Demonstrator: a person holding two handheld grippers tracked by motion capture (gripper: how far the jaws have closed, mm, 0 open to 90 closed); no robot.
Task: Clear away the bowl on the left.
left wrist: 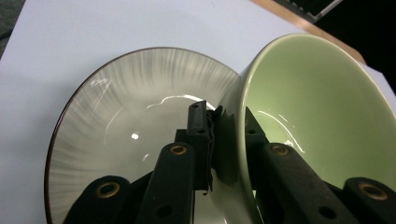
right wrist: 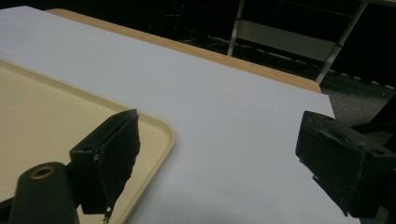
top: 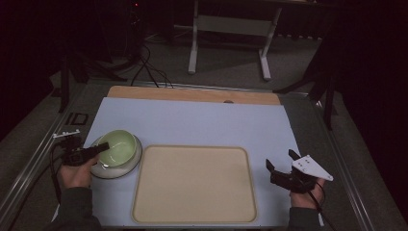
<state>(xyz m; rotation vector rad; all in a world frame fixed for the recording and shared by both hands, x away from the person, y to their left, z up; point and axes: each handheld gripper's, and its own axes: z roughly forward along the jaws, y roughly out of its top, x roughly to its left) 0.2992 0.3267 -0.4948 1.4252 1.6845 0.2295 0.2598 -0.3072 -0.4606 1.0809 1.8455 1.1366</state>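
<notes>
Left tongs [left wrist: 227,140] astride green bowl [left wrist: 317,107] rim.

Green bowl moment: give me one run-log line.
left gripper: shut on green bowl rim | bowl in white plate | right gripper: open, right of tray

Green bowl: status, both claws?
Left claw shut on green bowl rim, bowl sitting in striped plate. Right claw open, empty, beside tray. Tray bare, path open.

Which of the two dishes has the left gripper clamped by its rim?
The green bowl: the left gripper pinches its rim, one jaw inside, one outside. The grey streaked plate beneath it is not gripped.
</notes>
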